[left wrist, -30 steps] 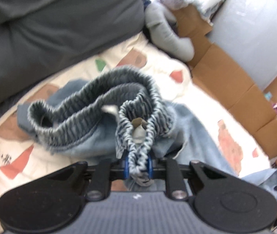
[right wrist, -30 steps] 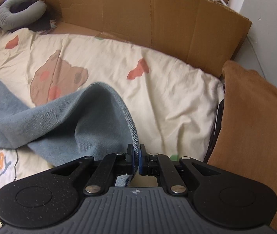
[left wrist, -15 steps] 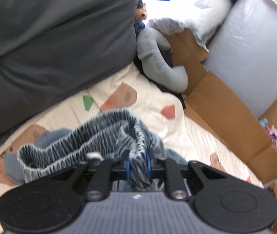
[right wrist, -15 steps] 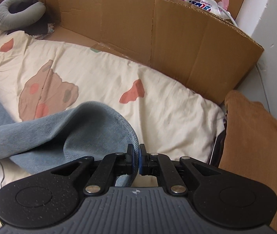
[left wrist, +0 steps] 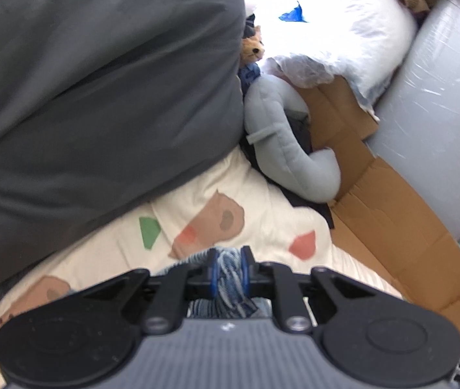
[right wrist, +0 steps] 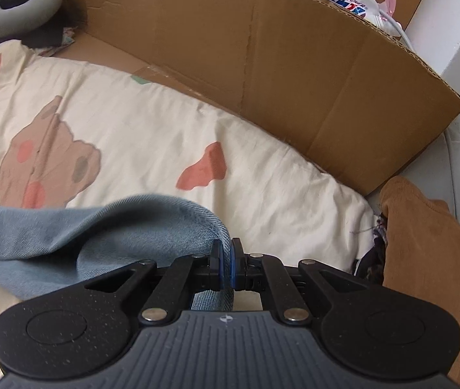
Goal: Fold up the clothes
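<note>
- Left gripper point(left wrist: 228, 267) clamped on bunched waistband point(left wrist: 228, 272); thick elastic may slip out under pull.
- Right gripper point(right wrist: 226, 267) pinches thin hem point(right wrist: 220, 236); could tear free.

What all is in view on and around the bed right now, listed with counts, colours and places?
blue denim garment: one, on the bedspread, pinched at both ends
cream patterned bedspread: one, underneath
dark grey duvet: one, far left
grey neck pillow: one, at bed corner
brown cardboard sheet: one, along the bed edge
ochre cloth: one, right
left gripper: black, shut on elastic waistband
right gripper: black, shut on hem
</note>
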Motion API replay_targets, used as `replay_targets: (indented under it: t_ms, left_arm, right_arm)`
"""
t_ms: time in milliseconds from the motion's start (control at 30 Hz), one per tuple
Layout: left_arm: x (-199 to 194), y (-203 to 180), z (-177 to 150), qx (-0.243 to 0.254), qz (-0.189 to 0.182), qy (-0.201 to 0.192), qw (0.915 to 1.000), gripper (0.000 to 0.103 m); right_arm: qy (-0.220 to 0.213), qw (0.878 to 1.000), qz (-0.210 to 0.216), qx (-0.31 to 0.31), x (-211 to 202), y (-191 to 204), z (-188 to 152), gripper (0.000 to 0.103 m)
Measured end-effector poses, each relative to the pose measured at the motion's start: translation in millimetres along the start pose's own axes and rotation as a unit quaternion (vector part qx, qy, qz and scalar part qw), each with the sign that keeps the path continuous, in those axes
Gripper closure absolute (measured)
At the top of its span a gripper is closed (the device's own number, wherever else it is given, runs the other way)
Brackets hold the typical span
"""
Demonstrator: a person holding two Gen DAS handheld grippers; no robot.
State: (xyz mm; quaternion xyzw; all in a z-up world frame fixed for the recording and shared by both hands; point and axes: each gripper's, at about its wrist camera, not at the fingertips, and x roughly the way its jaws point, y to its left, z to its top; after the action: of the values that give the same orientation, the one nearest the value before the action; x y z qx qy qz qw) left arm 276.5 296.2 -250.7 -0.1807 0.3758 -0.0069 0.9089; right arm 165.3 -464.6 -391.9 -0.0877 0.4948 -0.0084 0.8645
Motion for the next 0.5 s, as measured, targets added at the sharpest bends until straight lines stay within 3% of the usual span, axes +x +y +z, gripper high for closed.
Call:
replay_targets:
  t_ms: [500]
  left_arm:
    - [54.8,6.0,51.1,-0.02,0.058,-0.013,0.9981,0.09]
  right_arm:
    - [0.009,1.0,-0.005,-0.003,41.1,-2.3,34.2,0.102]
